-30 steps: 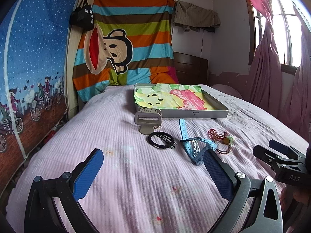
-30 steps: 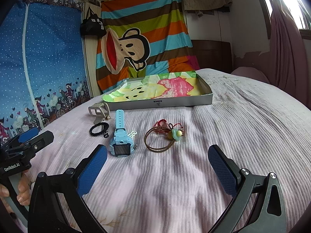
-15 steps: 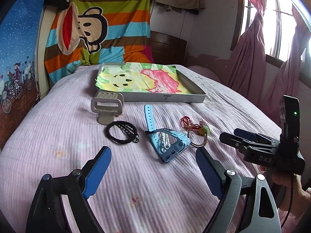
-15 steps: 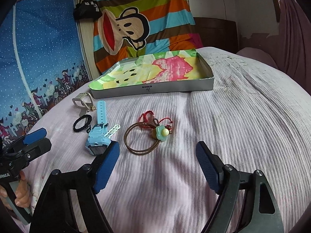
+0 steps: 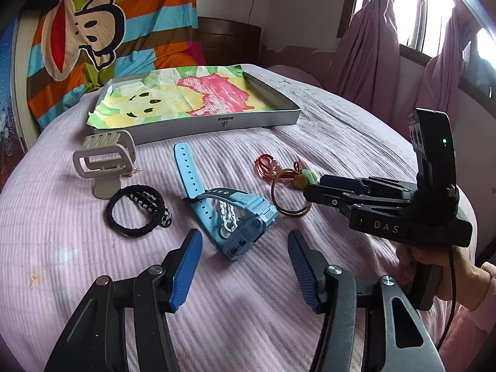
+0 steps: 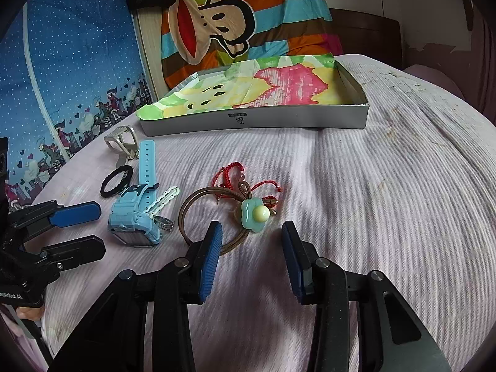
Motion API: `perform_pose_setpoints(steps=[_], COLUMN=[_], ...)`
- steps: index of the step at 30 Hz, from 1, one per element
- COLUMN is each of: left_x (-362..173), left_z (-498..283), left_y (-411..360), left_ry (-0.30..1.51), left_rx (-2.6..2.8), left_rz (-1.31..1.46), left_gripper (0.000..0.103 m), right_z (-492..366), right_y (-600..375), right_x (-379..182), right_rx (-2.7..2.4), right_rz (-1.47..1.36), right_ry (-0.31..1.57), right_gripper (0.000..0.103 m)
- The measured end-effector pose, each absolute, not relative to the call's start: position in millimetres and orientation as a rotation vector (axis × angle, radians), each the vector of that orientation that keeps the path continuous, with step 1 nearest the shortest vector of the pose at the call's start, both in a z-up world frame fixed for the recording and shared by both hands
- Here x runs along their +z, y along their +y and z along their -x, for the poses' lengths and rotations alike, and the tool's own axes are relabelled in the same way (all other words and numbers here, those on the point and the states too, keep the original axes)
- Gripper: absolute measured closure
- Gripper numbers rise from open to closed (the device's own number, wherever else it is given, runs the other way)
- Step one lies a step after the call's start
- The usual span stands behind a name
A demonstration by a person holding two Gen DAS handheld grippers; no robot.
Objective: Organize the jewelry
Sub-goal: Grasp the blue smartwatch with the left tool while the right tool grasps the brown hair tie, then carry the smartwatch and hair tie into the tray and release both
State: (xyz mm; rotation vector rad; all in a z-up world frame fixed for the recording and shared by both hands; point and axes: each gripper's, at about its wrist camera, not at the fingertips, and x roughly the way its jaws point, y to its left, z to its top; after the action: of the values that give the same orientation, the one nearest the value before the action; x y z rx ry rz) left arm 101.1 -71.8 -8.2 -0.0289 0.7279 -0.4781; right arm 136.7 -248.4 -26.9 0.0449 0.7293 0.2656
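Note:
A light blue watch [image 5: 229, 214] lies on the pink bedspread just beyond my open, empty left gripper [image 5: 245, 266]; it also shows in the right wrist view [image 6: 136, 217]. A brown hair tie with a green flower charm [image 6: 252, 214] and a red cord bracelet [image 6: 232, 173] lie just ahead of my open, empty right gripper [image 6: 251, 257]. In the left wrist view the right gripper [image 5: 313, 189] has its tips at the brown hair tie [image 5: 290, 200]. A black braided bracelet [image 5: 135, 210] lies left of the watch. A white chain [image 6: 162, 200] lies beside it.
A shallow grey box [image 5: 217, 124] lined with colourful paper sits further back on the bed; it also shows in the right wrist view [image 6: 257, 121]. A beige stand [image 5: 104, 161] is left of it. A wall hanging and a window with pink curtains lie behind.
Both grippers have moved forward and down toward the items. The left one now sits close behind the watch, the right one close behind the hair tie. Both jaws have narrowed somewhat.

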Motion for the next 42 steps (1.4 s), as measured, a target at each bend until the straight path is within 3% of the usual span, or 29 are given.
perform_pose_setpoints(steps=[8, 20, 42], left_x=[-17.0, -15.8, 47.6], left_z=[-113.2, -115.1, -135.2], left_y=[-78.8, -83.9, -69.2], left_ry=[0.768, 0.758, 0.632], left_rx=[-0.51, -0.535, -0.479], left_rz=[0.003, -0.042, 0.057], left_gripper=[0.064, 0.082, 0.087], right_z=[-149.1, -145.2, -132.6], right_y=[-246.4, -246.7, -258.4], right_x=[-31.5, -32.8, 11.3], right_rx=[0.277, 0.3, 0.325], right_rz=[-0.053, -0.062, -0.139], right_ry=[0.732, 0.716, 0.551], right_gripper=[0.078, 0.08, 0.081])
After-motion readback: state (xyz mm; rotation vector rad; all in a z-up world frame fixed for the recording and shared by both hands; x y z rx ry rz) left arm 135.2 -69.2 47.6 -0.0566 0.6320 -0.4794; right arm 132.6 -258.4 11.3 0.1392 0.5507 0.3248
